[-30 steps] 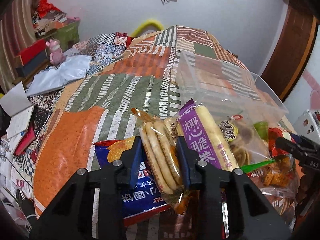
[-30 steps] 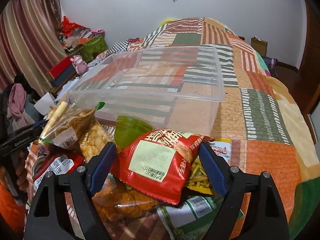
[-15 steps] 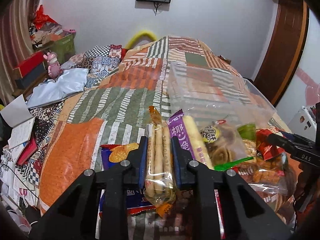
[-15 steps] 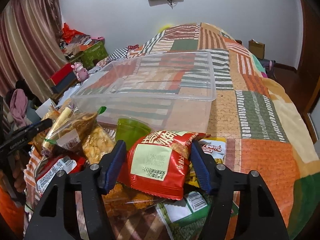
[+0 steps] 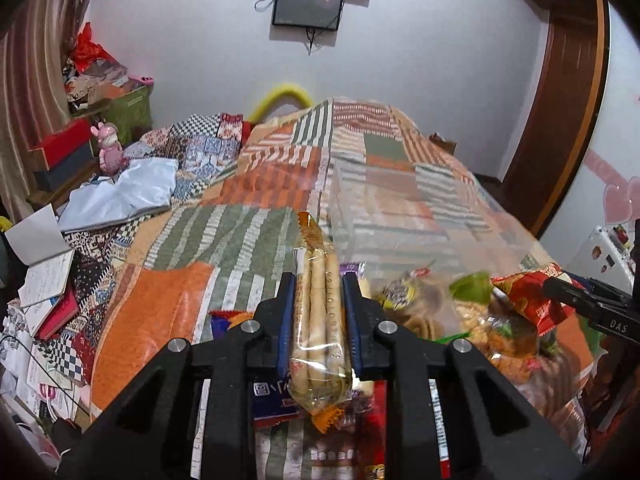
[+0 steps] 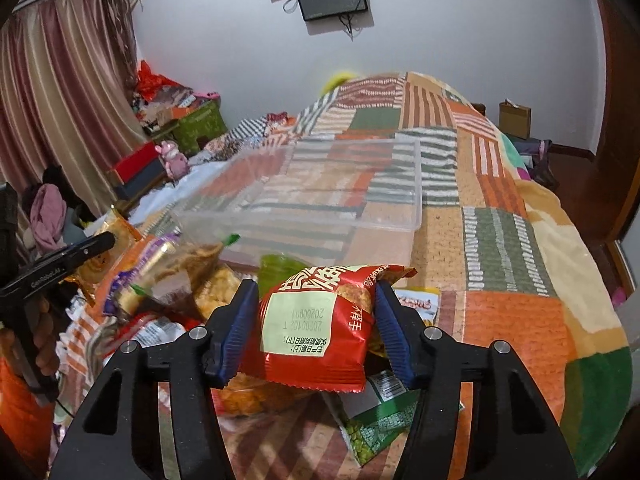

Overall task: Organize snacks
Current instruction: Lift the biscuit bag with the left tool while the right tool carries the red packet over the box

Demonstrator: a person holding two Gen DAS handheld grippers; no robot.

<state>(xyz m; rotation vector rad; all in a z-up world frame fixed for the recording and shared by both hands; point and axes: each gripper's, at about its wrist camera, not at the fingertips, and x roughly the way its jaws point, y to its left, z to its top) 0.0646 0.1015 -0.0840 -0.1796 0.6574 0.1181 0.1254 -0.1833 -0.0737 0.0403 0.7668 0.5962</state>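
In the left wrist view my left gripper (image 5: 318, 284) is shut on a clear pack of biscuit sticks (image 5: 318, 328), held upright above the snack pile. My right gripper (image 6: 315, 292) is shut on a red snack bag (image 6: 316, 328), its blue pads pressing both sides, lifted off the pile. The left wrist view also catches that red bag (image 5: 528, 304) at the right. An empty clear plastic bin (image 6: 400, 224) sits on the quilt just behind the pile. Below lie more snacks: a clear bag of crackers (image 6: 172, 268), a green pea bag (image 6: 380, 420) and a blue bag (image 5: 272, 396).
Everything rests on a bed with a patchwork quilt (image 6: 500, 240). Notebooks (image 5: 48, 276) and a pale cloth (image 5: 120, 196) lie off the bed's left side, near a pink toy (image 5: 108, 152) and boxes. A wooden door (image 5: 560, 120) stands at the right. A hand (image 6: 40, 344) holds the left gripper's handle.
Both grippers closed on their packs and rose. The left jaws squeezed the biscuit sticks upright; the right jaws narrowed onto the red bag and lifted it off the pile.
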